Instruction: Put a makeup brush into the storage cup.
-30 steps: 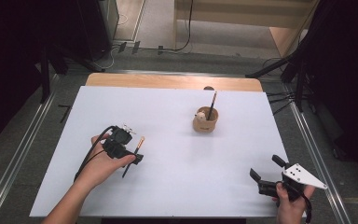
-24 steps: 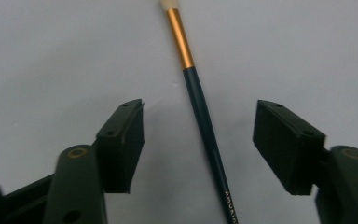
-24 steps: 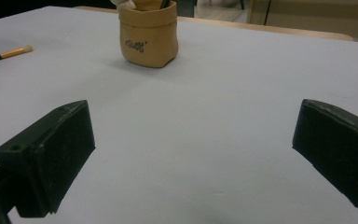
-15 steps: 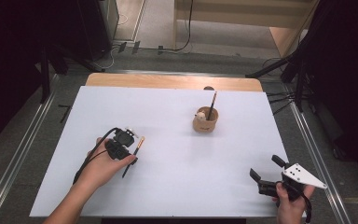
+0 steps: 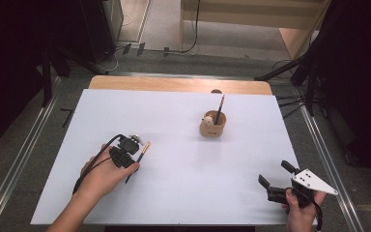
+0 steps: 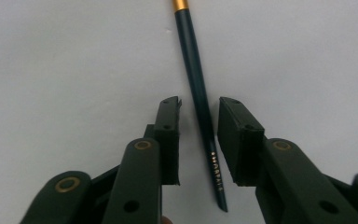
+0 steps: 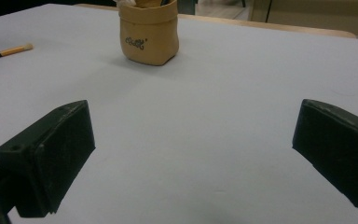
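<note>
- Table (image 5: 183, 193) – white sheet on which the brush (image 6: 196, 88) is laid flat, left of the pouch (image 5: 212, 126).
- Left gripper (image 6: 199, 140) – jaws narrowly parted astride the handle, long axis running away between them; nothing is clamped yet.
- Right gripper (image 5: 276, 182) – held wide apart, well away.

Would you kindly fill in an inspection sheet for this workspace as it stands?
Surface: white sheet over a wooden table, flat.
Job's things: dark brush with a gold band lies flat, between the jaws of the left gripper; gaps show on both sides. Tan pot stands upright, holding another brush.
Clutter: nothing seen.
Grippers: left gripper low over the brush, jaws part open. Right gripper at the near right corner, jaws wide, nothing between them.
Cables: black cable loops over the left hand.
Surroundings: grey floor, metal rails, dark stands.
</note>
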Available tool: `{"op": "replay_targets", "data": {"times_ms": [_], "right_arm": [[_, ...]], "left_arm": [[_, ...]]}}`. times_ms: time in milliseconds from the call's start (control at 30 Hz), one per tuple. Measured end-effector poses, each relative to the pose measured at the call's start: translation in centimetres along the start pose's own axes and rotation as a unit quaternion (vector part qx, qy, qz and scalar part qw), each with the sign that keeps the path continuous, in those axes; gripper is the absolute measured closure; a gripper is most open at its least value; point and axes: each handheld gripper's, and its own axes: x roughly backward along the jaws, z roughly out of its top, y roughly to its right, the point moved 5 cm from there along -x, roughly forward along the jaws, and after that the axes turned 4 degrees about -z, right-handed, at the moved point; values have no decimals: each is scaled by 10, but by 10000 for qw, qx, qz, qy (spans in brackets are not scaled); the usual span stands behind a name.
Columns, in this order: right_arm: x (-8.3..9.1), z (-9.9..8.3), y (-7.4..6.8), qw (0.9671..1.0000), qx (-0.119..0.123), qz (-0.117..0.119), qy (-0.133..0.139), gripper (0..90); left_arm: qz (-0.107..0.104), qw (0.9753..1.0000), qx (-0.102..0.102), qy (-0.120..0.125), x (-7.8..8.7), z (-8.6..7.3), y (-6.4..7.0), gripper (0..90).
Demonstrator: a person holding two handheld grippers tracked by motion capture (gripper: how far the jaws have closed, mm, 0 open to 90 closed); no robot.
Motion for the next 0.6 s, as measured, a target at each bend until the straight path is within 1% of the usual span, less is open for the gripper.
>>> {"op": "replay_targets", "data": {"times_ms": [200, 367, 500, 600], "right_arm": [[-1, -1, 1, 10000, -23, -2, -17, 0], [-1, -1, 0, 10000, -16, -2, -23, 0], [-1, 0, 0, 10000, -11, -3, -18, 0], [-1, 0, 0, 10000, 4, 0, -5, 0]], "left_arm": [[-49, 10000, -16, 4, -1, 0, 2, 844], [-166, 9998, 69, 34, -1, -1, -1, 849], [-233, 9995, 87, 191, 0, -4, -2, 852], [-266, 9994, 70, 205, 0, -5, -2, 852]]}}
